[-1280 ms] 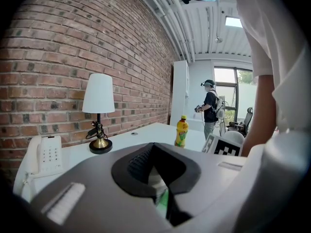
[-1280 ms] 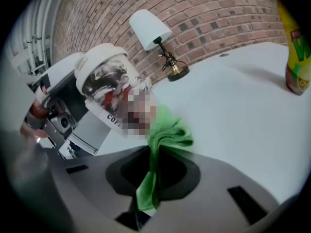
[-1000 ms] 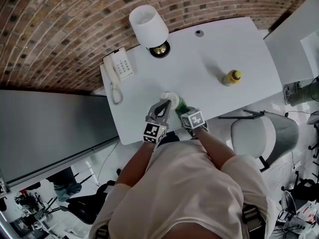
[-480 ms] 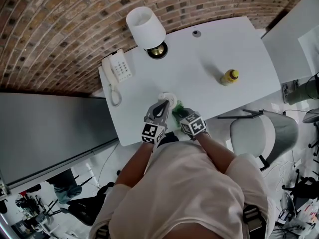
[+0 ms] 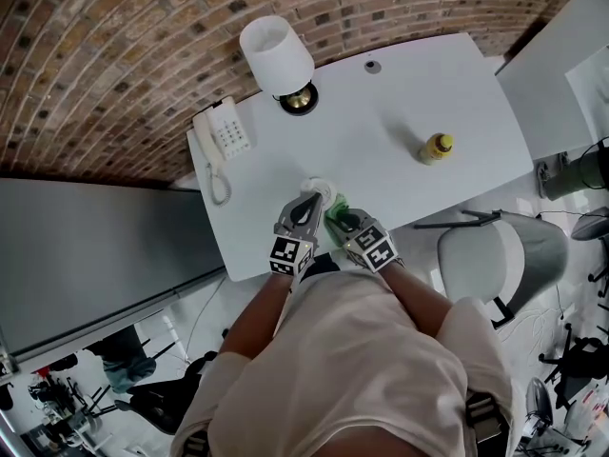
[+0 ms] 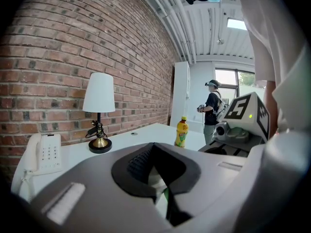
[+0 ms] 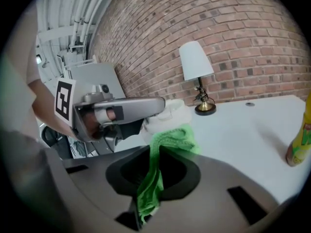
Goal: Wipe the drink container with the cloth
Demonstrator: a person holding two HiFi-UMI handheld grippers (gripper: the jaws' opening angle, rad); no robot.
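A white cup-like drink container [image 5: 321,188] stands near the table's front edge, and my left gripper [image 5: 310,201] is shut on it. In the left gripper view only a pale strip of the container [image 6: 154,177] shows between the jaws. My right gripper [image 5: 341,223] is shut on a green cloth [image 5: 335,215], which lies pressed against the container's right side. In the right gripper view the cloth [image 7: 169,139] runs up from the jaws to the white container [image 7: 171,113], with the left gripper [image 7: 121,111] reaching in from the left.
On the white table [image 5: 400,112] a yellow drink bottle [image 5: 437,147] stands at the right, a white-shaded lamp [image 5: 277,54] at the back, a white telephone [image 5: 224,136] at the left. A grey chair [image 5: 495,255] sits beside the table. A person [image 6: 212,108] stands far back.
My right gripper has drawn back a little toward the body, dragging the green cloth down along the container's side. The left gripper and container have stayed put.
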